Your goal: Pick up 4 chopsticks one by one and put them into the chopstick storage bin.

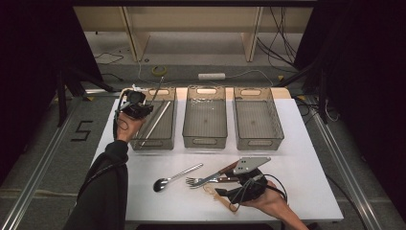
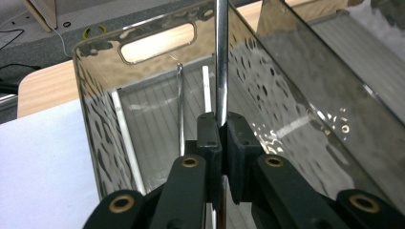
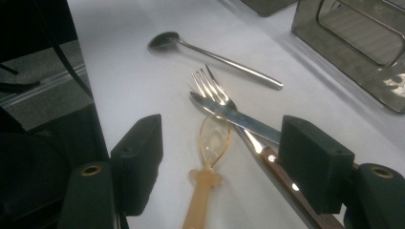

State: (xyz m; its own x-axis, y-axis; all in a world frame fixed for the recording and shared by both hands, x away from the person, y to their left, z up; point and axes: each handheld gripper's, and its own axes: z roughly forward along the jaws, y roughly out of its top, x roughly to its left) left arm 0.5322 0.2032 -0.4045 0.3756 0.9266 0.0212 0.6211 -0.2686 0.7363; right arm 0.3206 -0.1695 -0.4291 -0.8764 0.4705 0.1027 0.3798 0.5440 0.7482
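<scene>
Metal rod clamped in my left jaws, long axis running away over the leftmost bin, tip pointing up and outward, my right jaws stood open above the amber spoon.

The left arm, in a dark sleeve, reaches up the left side to the far end. Its hand holds the left tongs up high, pointing to the right. The two black jaws are squeezed almost together. The right hand sits low at the near right. Its right tongs point left, and their jaws stand wide apart.
</scene>
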